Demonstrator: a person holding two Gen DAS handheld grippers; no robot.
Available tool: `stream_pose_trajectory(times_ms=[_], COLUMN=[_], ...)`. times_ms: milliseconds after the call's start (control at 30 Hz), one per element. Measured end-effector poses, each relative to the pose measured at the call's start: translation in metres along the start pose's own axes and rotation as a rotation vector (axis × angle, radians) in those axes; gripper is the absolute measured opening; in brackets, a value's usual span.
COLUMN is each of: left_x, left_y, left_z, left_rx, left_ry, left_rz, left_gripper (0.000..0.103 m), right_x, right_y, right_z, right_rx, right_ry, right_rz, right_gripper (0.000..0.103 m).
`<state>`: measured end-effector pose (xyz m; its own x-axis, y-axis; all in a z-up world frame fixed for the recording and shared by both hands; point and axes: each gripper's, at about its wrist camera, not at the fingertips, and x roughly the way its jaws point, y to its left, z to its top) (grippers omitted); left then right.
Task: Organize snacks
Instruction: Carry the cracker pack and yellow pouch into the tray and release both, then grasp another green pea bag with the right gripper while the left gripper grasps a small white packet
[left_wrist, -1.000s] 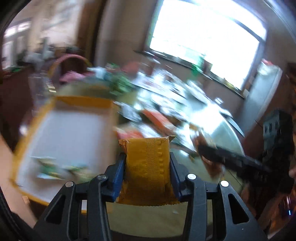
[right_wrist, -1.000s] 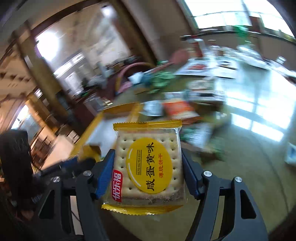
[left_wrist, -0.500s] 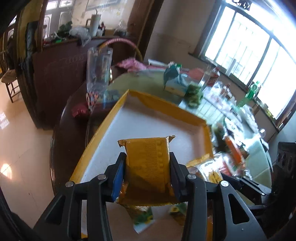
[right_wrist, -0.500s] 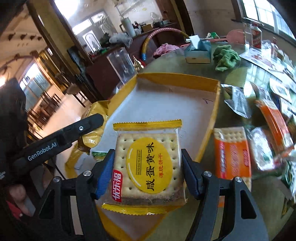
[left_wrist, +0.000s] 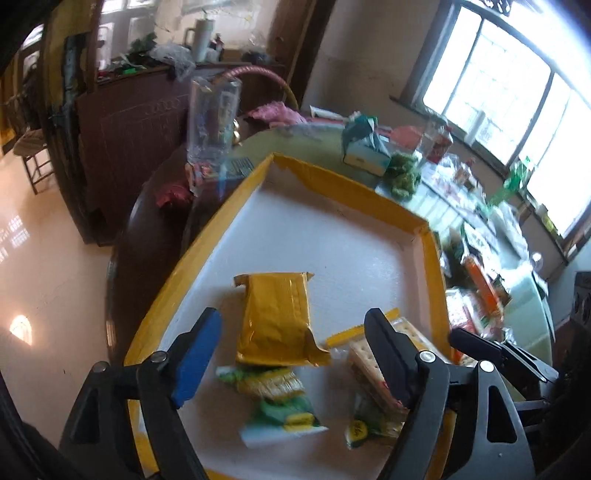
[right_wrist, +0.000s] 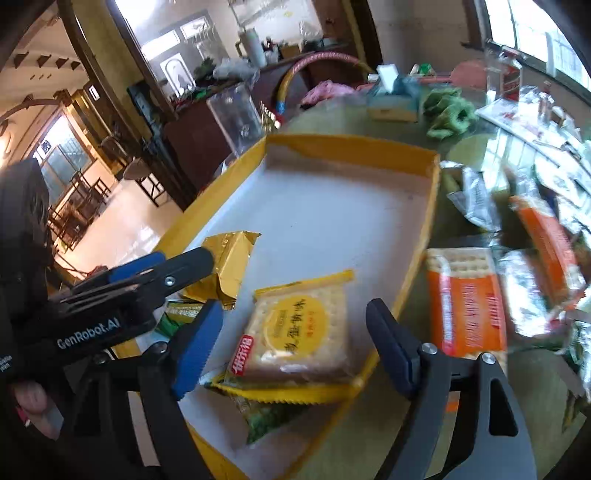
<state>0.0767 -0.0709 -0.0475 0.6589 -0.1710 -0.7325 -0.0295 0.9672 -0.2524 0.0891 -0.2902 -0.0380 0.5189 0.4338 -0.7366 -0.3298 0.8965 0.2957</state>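
Both sets of jaws opening, nothing gripped. Left gripper (left_wrist: 291, 350) released gold packet (left_wrist: 277, 321) into yellow tray (right_wrist: 354, 149); right gripper (right_wrist: 293, 343) dropped cracker pack (right_wrist: 299, 338) against tray's near rim. Risk: pack overhangs rim, could slide onto counter (right_wrist: 369, 443).

1. Daylight from blown-out window (left_wrist: 491, 92), far right.
2. Glare on floor (left_wrist: 22, 325), left.
3. Motion blur on near packets (left_wrist: 280, 402).
4. Fisheye bending, dark vignetted corners.
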Motion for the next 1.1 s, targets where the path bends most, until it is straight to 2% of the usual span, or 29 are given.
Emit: stream_pose_trajectory(times_ms=[133, 233, 367, 433, 500, 633, 700, 800, 967, 1100], left_x=[-0.03, -0.048, -0.063, -0.068, -0.071, -0.075, -0.073, -0.07, -0.071, -0.064], left_y=[-0.014, -0.033, -0.066, -0.085, -0.102, -0.127, -0.143, -0.169, -0.208, -0.197], left_z=[-0.014, -0.03, -0.05, -0.057, -0.06, -0.071, -0.079, -0.084, -0.074, -0.079], left_rx=[-0.006, 0.013, 0.068, 0.107, 0.137, 0.145, 0.181, 0.236, 0.286, 0.272], left_ry=[-0.052, -0.063, -0.064, -0.06, -0.049, -0.05, -0.036, -0.014, -0.017, -0.013], left_rz=[0.039, 0.057, 0.055, 0.034, -0.004, -0.052, -0.084, -0.116, -0.219, -0.232], left_gripper=[0.08, 0.08, 0.08, 0.08, 0.08, 0.08, 0.08, 0.08, 0.08, 0.081], right_x=[-0.035, -0.067, -0.093, -0.108, -0.121, -0.147, -0.159, -0.172, -0.193, -0.202], right_y=[-0.01, -0.027, -0.057, -0.076, -0.097, -0.128, -0.138, -0.146, -0.165, -0.183], right_z=[-0.012, -0.029, -0.036, -0.034, -0.036, -0.068, -0.09, -0.108, -0.097, -0.094], right_rx=[0.028, 0.05, 0.049, 0.025, 0.071, 0.158, 0.195, 0.2, 0.145, 0.183], right_ry=[-0.058, -0.118, -0.081, -0.062, -0.055, -0.073, -0.078, -0.072, -0.054, -0.089], right_rz=[0.055, 0.079, 0.08, 0.03, -0.006, -0.005, 0.023, 0.003, -0.127, -0.184], right_gripper=[0.082, 0.083, 0.083, 0.083, 0.083, 0.083, 0.083, 0.083, 0.083, 0.083])
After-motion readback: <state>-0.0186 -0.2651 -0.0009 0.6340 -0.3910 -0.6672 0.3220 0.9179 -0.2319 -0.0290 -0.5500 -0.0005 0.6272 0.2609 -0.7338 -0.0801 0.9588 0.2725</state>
